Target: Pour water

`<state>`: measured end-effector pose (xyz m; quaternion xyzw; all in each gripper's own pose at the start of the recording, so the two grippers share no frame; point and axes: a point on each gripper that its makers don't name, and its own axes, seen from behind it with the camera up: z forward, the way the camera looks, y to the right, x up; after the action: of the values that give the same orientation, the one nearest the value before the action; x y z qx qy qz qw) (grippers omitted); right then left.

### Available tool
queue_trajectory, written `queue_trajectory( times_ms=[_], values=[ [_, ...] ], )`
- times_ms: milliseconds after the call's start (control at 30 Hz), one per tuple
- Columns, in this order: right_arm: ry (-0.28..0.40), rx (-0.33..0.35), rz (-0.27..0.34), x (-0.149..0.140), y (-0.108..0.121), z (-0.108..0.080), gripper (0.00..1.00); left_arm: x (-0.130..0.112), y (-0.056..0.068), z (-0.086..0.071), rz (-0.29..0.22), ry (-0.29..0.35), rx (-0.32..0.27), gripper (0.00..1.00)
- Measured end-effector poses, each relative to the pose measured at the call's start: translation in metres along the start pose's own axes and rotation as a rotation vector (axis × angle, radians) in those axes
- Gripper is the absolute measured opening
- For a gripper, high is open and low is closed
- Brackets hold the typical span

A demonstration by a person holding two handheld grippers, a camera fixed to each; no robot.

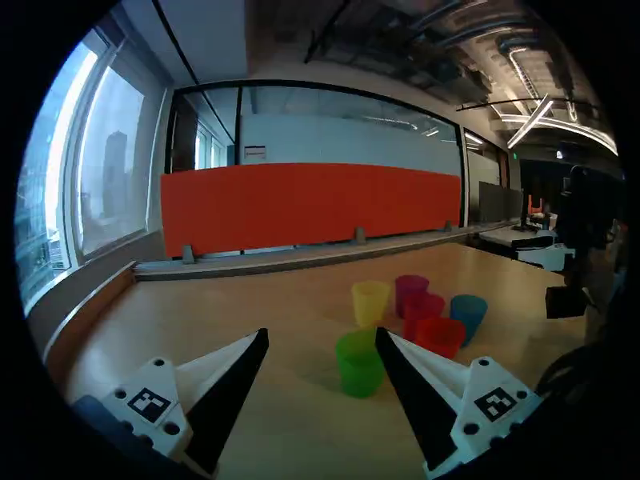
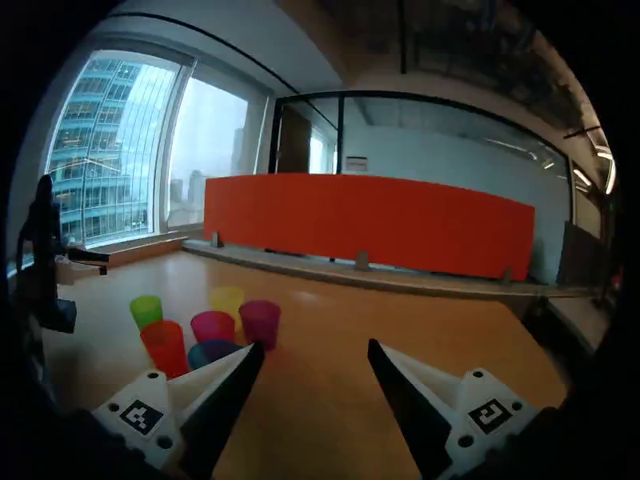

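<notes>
A cluster of plastic cups stands on a wooden table. In the left gripper view the green cup is nearest, with yellow, purple, pink, red and blue cups behind it. My left gripper is open just above the table, the green cup just ahead between its fingertips and apart from them. In the right gripper view the green, red, yellow, pink, purple and blue cups sit to the left. My right gripper is open and holds nothing.
An orange partition runs along the table's far edge, with a glass wall behind it. Large windows line one side. The other gripper shows dark at the right edge and at the left edge. Bare wood lies right of the cups.
</notes>
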<state>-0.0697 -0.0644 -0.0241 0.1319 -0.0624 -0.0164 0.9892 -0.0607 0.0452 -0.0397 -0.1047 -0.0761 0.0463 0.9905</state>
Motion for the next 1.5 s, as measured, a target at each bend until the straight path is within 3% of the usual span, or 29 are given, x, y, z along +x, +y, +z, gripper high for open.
queue_trajectory(
  times_ms=[367,567,767,1500],
  values=[
    [0.157,-0.150,0.043,0.040,0.027,-0.009,1.00,0.028,-0.007,-0.007,0.010,0.113,0.079,1.00],
    [0.214,-0.240,0.042,0.051,0.038,-0.015,1.00,0.045,-0.011,-0.010,-0.017,0.184,0.119,1.00],
    [0.247,-0.318,0.031,0.056,0.047,-0.022,1.00,0.066,-0.012,-0.014,-0.011,0.244,0.151,0.99],
    [0.253,-0.371,0.076,0.050,0.050,-0.031,1.00,0.075,-0.014,-0.006,0.000,0.260,0.192,1.00]
  ],
)
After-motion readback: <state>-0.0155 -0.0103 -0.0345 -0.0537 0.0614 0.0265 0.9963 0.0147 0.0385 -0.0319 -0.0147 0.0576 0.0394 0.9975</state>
